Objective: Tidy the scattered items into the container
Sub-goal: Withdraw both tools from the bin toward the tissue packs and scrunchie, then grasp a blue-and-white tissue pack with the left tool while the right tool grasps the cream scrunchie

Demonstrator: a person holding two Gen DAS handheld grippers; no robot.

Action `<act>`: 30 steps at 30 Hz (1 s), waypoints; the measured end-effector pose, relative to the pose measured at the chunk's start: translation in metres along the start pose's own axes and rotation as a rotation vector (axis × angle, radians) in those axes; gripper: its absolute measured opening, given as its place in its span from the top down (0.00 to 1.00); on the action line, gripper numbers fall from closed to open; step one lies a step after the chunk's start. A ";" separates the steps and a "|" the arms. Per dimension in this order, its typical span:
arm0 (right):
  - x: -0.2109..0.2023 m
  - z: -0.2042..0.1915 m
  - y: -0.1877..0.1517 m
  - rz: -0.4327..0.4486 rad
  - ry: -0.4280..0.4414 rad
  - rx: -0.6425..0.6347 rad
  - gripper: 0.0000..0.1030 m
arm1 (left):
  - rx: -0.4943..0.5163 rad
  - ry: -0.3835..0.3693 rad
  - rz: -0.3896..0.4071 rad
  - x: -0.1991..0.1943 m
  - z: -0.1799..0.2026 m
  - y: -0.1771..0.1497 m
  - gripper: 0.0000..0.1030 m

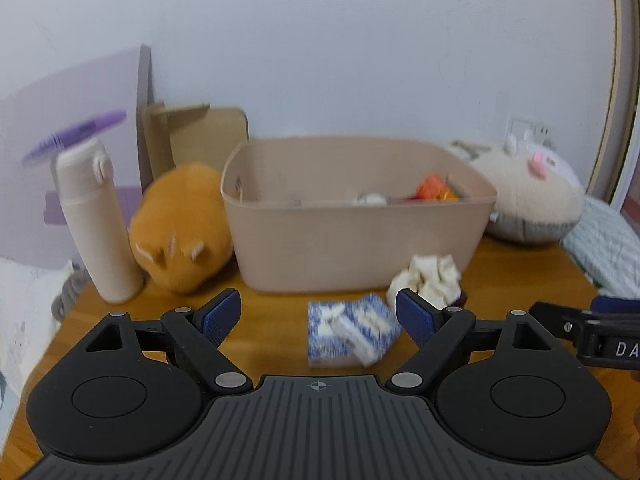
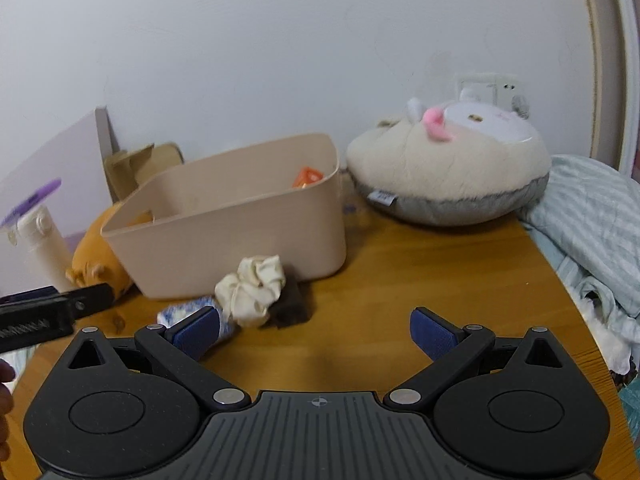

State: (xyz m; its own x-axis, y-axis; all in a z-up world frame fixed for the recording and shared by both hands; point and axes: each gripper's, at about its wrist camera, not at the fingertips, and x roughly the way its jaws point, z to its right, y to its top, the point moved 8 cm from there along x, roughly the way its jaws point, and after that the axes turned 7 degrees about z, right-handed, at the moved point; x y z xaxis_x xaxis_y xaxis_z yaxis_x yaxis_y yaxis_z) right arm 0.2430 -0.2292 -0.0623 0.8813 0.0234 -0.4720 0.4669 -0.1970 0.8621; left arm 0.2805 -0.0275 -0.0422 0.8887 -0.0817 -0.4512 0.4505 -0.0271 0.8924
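A beige plastic bin [image 1: 352,240] [image 2: 240,232] stands on the wooden table [image 1: 272,344] [image 2: 400,280], with orange and white items inside. In front of it lie a blue-and-white packet [image 1: 352,330] [image 2: 188,310], a cream scrunchie [image 1: 430,282] [image 2: 254,288] and a small dark block [image 2: 290,306]. My left gripper [image 1: 318,318] is open, with the packet lying between and just beyond its blue pads, which do not touch it. My right gripper [image 2: 316,330] is open over bare wood, with the scrunchie ahead to its left.
An orange plush [image 1: 180,232] and a cream bottle [image 1: 96,224] with a purple fan stand left of the bin. A cream and grey plush [image 2: 448,176] sits at the back right. Pale striped bedding [image 2: 592,232] borders the table's right edge. A wall is behind.
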 end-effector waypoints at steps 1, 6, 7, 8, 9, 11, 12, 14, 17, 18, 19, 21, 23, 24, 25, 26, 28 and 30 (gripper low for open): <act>0.002 -0.002 -0.002 -0.007 -0.002 -0.015 0.00 | -0.003 0.000 -0.013 0.003 0.000 -0.005 0.16; 0.015 -0.015 -0.012 -0.052 0.002 -0.080 0.00 | 0.001 -0.003 -0.070 0.019 -0.003 -0.026 0.16; 0.018 -0.016 -0.014 -0.060 0.000 -0.088 0.00 | 0.002 -0.004 -0.074 0.021 -0.004 -0.029 0.16; 0.022 -0.018 -0.016 -0.065 -0.003 -0.097 0.00 | 0.002 -0.004 -0.076 0.023 -0.005 -0.030 0.16; 0.024 -0.019 -0.018 -0.066 -0.005 -0.106 0.00 | 0.001 -0.008 -0.077 0.025 -0.006 -0.032 0.16; 0.030 -0.022 -0.019 -0.064 -0.014 -0.140 0.00 | 0.000 -0.019 -0.078 0.030 -0.008 -0.033 0.16; 0.033 -0.023 -0.019 -0.063 -0.018 -0.156 0.00 | -0.001 -0.026 -0.079 0.032 -0.008 -0.033 0.16; 0.038 -0.024 -0.017 -0.054 -0.021 -0.176 0.00 | -0.004 -0.040 -0.077 0.035 -0.008 -0.033 0.16; 0.044 -0.022 -0.010 -0.024 -0.031 -0.190 0.00 | -0.010 -0.058 -0.071 0.040 -0.008 -0.032 0.16; 0.046 -0.021 -0.007 -0.020 -0.032 -0.190 0.00 | -0.011 -0.062 -0.071 0.042 -0.008 -0.032 0.16; 0.049 -0.021 -0.005 -0.017 -0.029 -0.189 0.00 | -0.012 -0.065 -0.072 0.043 -0.008 -0.032 0.16; 0.055 -0.021 0.000 -0.012 -0.027 -0.186 0.00 | -0.012 -0.068 -0.073 0.048 -0.008 -0.031 0.16; 0.062 -0.022 0.005 -0.009 -0.022 -0.190 0.00 | -0.012 -0.067 -0.074 0.049 -0.008 -0.031 0.16; 0.065 -0.023 0.007 -0.008 -0.021 -0.194 0.00 | -0.011 -0.066 -0.075 0.051 -0.008 -0.031 0.16; 0.068 -0.024 0.008 -0.008 -0.020 -0.199 0.00 | -0.010 -0.064 -0.076 0.053 -0.009 -0.031 0.16; 0.071 -0.025 0.009 -0.009 -0.021 -0.203 0.00 | -0.011 -0.059 -0.077 0.056 -0.011 -0.030 0.16; 0.077 -0.026 0.010 -0.012 -0.023 -0.210 0.01 | -0.021 -0.052 -0.079 0.058 -0.017 -0.029 0.16; 0.084 -0.027 0.011 -0.018 -0.023 -0.216 0.01 | -0.024 -0.056 -0.082 0.058 -0.024 -0.028 0.16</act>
State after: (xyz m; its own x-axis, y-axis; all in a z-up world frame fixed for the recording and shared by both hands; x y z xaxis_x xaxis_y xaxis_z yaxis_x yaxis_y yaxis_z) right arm 0.3236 -0.2028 -0.0874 0.8717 0.0026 -0.4900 0.4899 0.0178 0.8716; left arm 0.3211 -0.0073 -0.0939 0.8431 -0.1362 -0.5203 0.5237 -0.0122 0.8518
